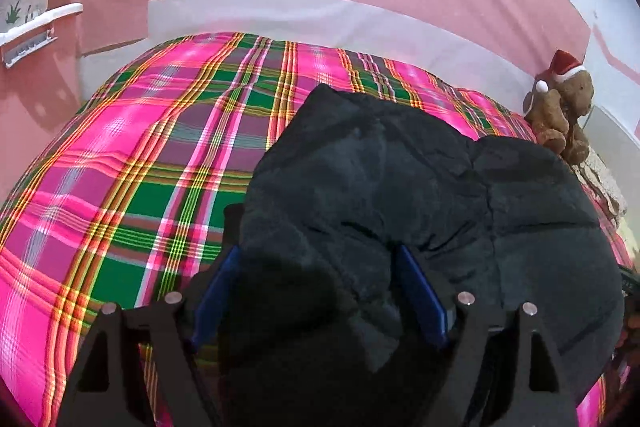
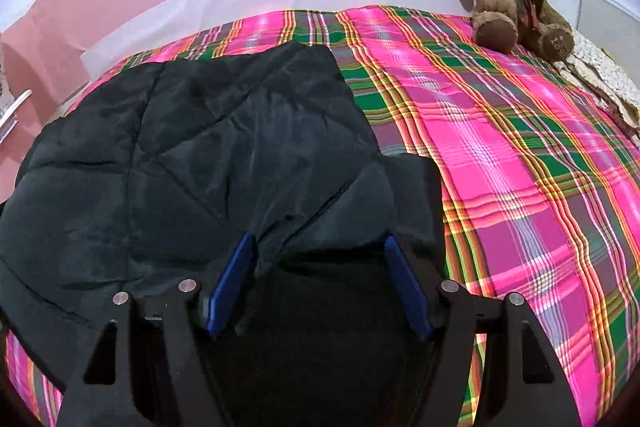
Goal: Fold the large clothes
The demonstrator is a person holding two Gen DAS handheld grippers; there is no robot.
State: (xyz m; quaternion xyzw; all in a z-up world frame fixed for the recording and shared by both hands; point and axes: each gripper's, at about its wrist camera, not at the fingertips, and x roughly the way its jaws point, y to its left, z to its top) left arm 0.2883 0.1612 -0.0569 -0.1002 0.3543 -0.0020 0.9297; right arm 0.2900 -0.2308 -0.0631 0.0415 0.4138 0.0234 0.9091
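Lying spread across the near half of the plaid bedspread [image 2: 520, 155], the dark quilted jacket [image 2: 192, 147]: soft, puffy, probably light but bulky and a little slick, likely to spring back from a fold. Straddling bunched cloth at its near edge, left gripper [image 1: 320, 291] and right gripper [image 2: 320, 283], both spread wide, pads not visibly pinching. Best taken by hem or seam, deep in the jaws.

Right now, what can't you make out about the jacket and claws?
- Left wrist view: the black jacket bulges between the left claw pads; grip unclear.
- Right wrist view: right claw likewise; dark fabric hides contact.
- Both views: jacket's near edge is cut off by the frame bottom.
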